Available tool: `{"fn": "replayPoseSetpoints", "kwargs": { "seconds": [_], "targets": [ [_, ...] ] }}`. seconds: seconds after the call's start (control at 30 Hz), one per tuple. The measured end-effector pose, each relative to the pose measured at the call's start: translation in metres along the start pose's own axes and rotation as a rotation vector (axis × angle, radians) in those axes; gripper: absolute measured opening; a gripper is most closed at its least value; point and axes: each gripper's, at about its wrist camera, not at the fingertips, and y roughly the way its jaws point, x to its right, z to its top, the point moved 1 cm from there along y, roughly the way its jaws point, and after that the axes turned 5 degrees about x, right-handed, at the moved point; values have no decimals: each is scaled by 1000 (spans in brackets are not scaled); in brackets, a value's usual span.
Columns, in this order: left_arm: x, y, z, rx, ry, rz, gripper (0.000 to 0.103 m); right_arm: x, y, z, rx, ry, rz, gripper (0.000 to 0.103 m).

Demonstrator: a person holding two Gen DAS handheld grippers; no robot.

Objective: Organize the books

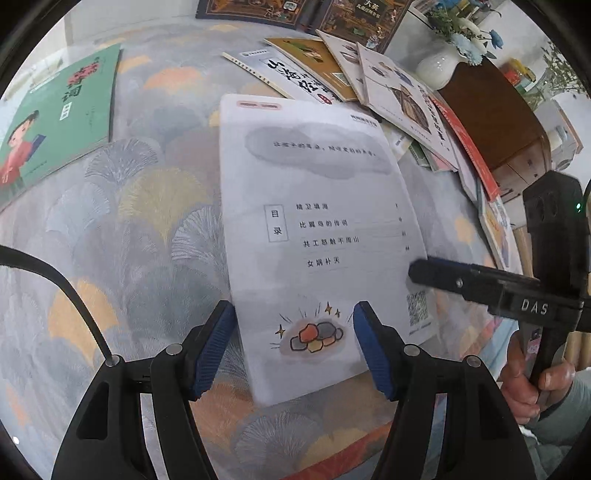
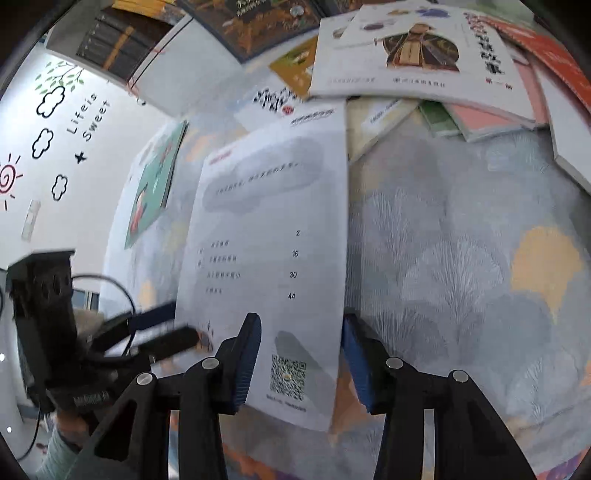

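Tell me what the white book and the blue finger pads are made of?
White book: paper with a matte cover, it seems; it looks thin, printed and unshiny. Blue finger pads: probably rubber or soft plastic, going by the fine ridges across them.

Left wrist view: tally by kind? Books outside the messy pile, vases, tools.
Green book: 1
White booklet: 1
Dark-cover books at the far edge: 2
Vase: 1
Tools: 2 (left tool, right tool)
Total: 7
The overlapping pile is not counted; its books hide one another.
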Motion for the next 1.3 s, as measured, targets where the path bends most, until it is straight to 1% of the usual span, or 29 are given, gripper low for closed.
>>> {"fn": "replayPoseSetpoints", "kwargs": {
  "seconds": [0.07, 0.1, 0.2, 0.23, 0.3, 0.33, 0.4, 0.47, 0.57, 0.6, 0.63, 0.73, 0.8, 0.87, 1.0, 1.07, 1.13, 1.17, 1.2, 1.23, 1.27, 1.3],
  "targets": [
    [-3, -1, 1, 10, -23, -3, 63, -7, 0, 6, 9, -13, -15, 46],
    [-5, -4, -2, 15, -31, -7, 63, -9, -4, 9, 21, -13, 5, 46],
    [-11, -9, -6, 23, -53, -25, 63, -18, -31, 18, 57, -7, 128, 46],
    [-12, -10, -6, 27, -64, -33, 63, -27, -42, 22, 72, -15, 176, 46],
    [-17, -13, -8, 27, -94, -48, 63, -48, -53, 28, 83, -40, 237, 46],
    [-22, -18, -9, 41, -124, -56, 63, -65, -58, 31, 89, -68, 262, 46],
    [-34, -35, -14, 79, -175, -59, 63, -98, -61, 32, 108, -139, 280, 46],
    [-52, -61, -21, 142, -228, -33, 63, -125, -59, 33, 109, -190, 311, 46],
    [-89, -106, -35, 234, -337, 35, 63, -163, -47, 31, 76, -255, 371, 46],
    [-105, -124, -43, 270, -377, 63, 63, -173, -42, 27, 58, -271, 389, 46],
    [-112, -132, -45, 291, -398, 82, 63, -185, -32, 25, 30, -286, 410, 46],
    [-141, -166, -60, 353, -466, 148, 63, -202, -11, 12, -32, -317, 417, 46],
    [-150, -174, -61, 371, -486, 155, 63, -209, 4, 5, -79, -315, 425, 46],
    [-159, -172, -61, 370, -499, 143, 63, -208, 16, 0, -110, -310, 405, 46],
    [-166, -140, -48, 302, -470, 126, 63, -202, 45, -7, -147, -334, 262, 46],
    [-168, -120, -41, 262, -451, 159, 63, -197, 58, -11, -144, -363, 178, 46],
    [-167, -104, -32, 247, -407, 188, 63, -192, 70, -11, -121, -408, 63, 44],
    [-167, -99, -31, 240, -385, 209, 63, -191, 76, -11, -111, -426, 25, 43],
    [-166, -91, -27, 226, -358, 227, 63, -181, 79, -11, -105, -436, 3, 40],
    [-166, -84, -24, 208, -336, 245, 63, -180, 85, -11, -103, -442, -19, 39],
    [-167, -79, -22, 194, -323, 259, 59, -177, 90, -11, -108, -442, -32, 39],
    [-167, -75, -19, 186, -315, 269, 59, -173, 95, -12, -115, -438, -43, 38]
  ]
}}
